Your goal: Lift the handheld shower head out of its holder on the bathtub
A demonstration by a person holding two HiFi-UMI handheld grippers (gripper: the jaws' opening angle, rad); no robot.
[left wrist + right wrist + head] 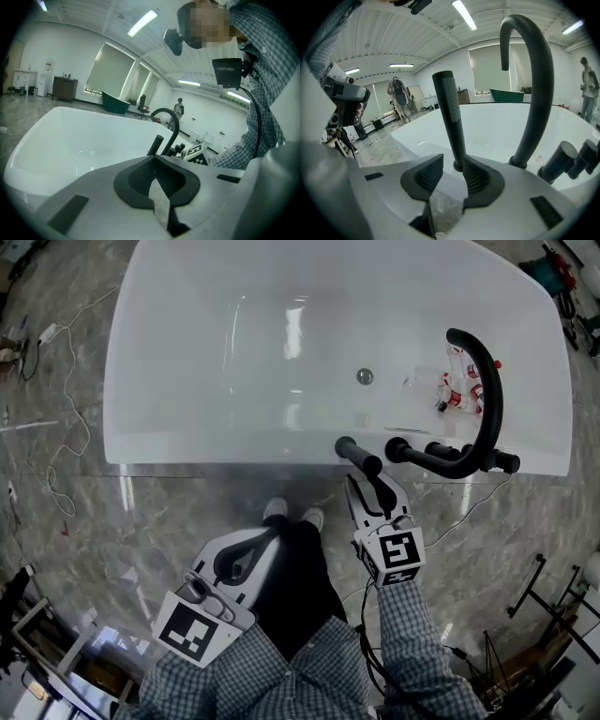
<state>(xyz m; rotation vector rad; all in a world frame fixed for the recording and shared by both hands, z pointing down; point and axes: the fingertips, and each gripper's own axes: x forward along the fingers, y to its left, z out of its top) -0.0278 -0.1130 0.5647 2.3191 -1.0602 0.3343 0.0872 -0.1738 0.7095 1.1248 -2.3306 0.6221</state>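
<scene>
Inside the white bathtub lie a round drain and a few small red-and-white items under the curved black faucet; what they are cannot be made out. The black shower head stands upright in its holder on the near rim. The right gripper has its jaws apart, the handle just past their tips, untouched. The left gripper, well back from the tub, has its jaws closed and empty. Cables trail over the marble floor.
</scene>
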